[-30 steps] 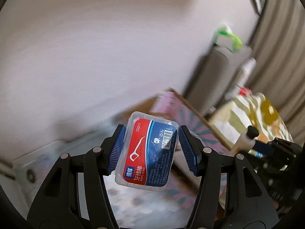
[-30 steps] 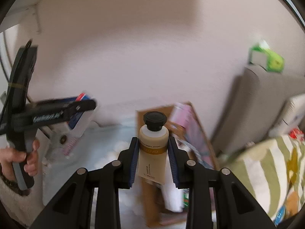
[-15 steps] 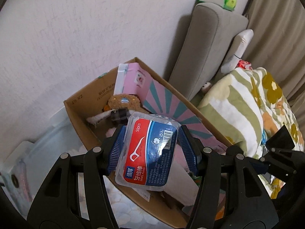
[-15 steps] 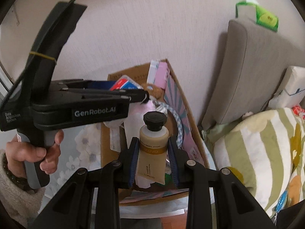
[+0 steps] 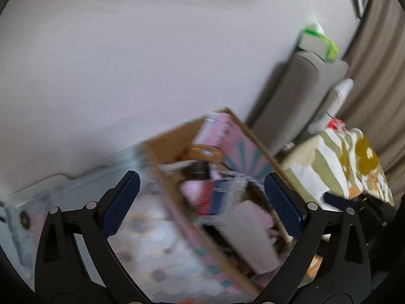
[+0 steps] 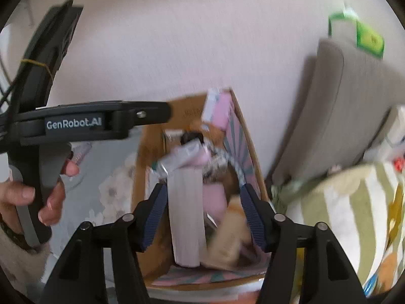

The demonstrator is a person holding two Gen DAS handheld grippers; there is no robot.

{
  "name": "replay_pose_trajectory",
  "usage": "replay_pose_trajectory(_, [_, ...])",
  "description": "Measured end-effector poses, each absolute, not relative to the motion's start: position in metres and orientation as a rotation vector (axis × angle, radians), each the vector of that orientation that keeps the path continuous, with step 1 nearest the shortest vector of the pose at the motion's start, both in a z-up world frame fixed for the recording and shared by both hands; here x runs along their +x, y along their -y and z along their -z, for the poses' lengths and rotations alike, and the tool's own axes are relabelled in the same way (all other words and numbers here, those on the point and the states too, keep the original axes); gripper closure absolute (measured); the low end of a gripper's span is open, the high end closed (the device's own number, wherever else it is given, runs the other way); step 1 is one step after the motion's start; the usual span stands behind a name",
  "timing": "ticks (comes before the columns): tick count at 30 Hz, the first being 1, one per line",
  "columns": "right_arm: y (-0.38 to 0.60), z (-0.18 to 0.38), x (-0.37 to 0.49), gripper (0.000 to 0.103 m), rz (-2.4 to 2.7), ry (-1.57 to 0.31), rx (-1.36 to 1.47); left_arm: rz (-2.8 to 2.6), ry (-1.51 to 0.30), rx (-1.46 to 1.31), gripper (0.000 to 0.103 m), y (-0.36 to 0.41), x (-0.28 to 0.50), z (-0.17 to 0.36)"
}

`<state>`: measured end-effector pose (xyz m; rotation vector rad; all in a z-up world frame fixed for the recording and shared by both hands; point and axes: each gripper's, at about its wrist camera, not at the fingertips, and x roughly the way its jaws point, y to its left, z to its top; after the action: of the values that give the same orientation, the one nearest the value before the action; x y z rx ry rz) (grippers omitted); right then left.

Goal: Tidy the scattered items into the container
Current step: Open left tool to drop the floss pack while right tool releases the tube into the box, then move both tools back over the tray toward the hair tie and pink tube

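My left gripper (image 5: 201, 177) hangs over the open cardboard box (image 5: 174, 215), its jaws opening wide with nothing pressed between the pads. The red and blue floss pack (image 5: 215, 197) lies blurred among the items inside the box. My right gripper (image 6: 203, 187) is also above the box (image 6: 140, 177), jaws opening. The beige cream bottle (image 6: 227, 243) is a blur low in the box near the right finger, free of both pads. A pale long tube (image 6: 186, 215) lies beneath the jaws. In the right wrist view the left gripper (image 6: 101, 121) reaches in from the left, held by a hand (image 6: 25, 195).
The box stands against a pale wall and holds several items, including a pink package (image 5: 217, 129). A grey sofa arm (image 6: 349, 106) with a green tissue pack (image 6: 364, 35) is to its right. A striped floral blanket (image 5: 341, 167) is nearer. A flowered mat (image 5: 157, 240) covers the floor on the left.
Both grippers have opened. The floss pack has left the left jaws and the cream bottle has left the right jaws; both now lie in the box.
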<state>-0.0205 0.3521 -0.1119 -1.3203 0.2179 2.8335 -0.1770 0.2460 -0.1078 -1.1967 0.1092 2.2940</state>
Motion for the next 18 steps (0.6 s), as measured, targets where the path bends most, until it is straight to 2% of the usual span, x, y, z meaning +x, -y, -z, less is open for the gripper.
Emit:
replay_pose_trajectory(10, [-0.301,0.066,-0.021,0.041,-3.034,-0.057,-1.113,-2.572,-0.079,-1.266,0.004,-0.109,-0.165,0.091])
replay_pose_trajectory(18, [-0.23,0.057,-0.043,0.041,-3.208,0.005,-1.218,-2.741,-0.1,-1.409,0.001,0.003,-0.145,0.096])
